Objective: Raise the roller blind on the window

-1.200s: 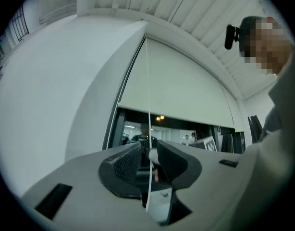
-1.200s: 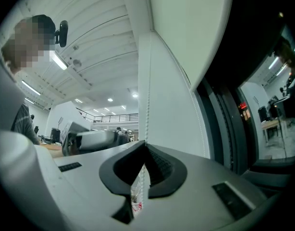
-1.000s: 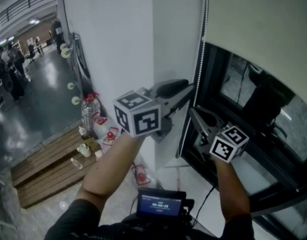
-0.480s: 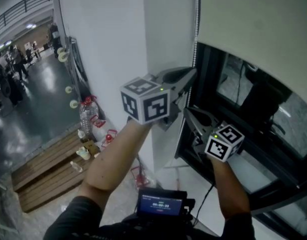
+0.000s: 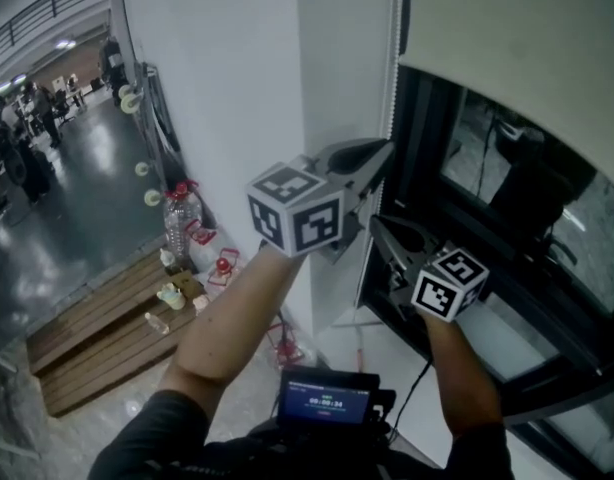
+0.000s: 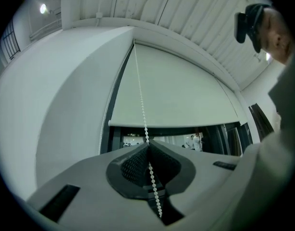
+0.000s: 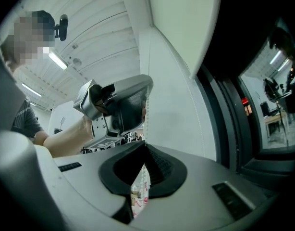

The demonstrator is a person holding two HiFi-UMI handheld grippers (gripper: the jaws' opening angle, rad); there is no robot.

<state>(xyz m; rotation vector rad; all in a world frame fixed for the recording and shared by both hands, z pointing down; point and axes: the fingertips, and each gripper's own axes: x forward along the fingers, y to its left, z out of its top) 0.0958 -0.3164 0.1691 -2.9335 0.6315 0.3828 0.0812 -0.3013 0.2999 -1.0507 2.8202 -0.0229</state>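
Head view: left claw [image 5: 384, 154] above right claw [image 5: 378, 224], both pinched tight on one bead chain [image 5: 394, 78] by one roller blind [image 5: 517, 28].

Dim, soft focus — fisheye corners black.

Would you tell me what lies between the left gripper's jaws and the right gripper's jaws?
A short stretch of the white bead chain; the left gripper pinches it above, the right gripper below. The right gripper view shows it.

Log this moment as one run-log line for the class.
left gripper: jaws shut on bead chain | right gripper: jaws shut on same chain, below | roller blind: partly raised
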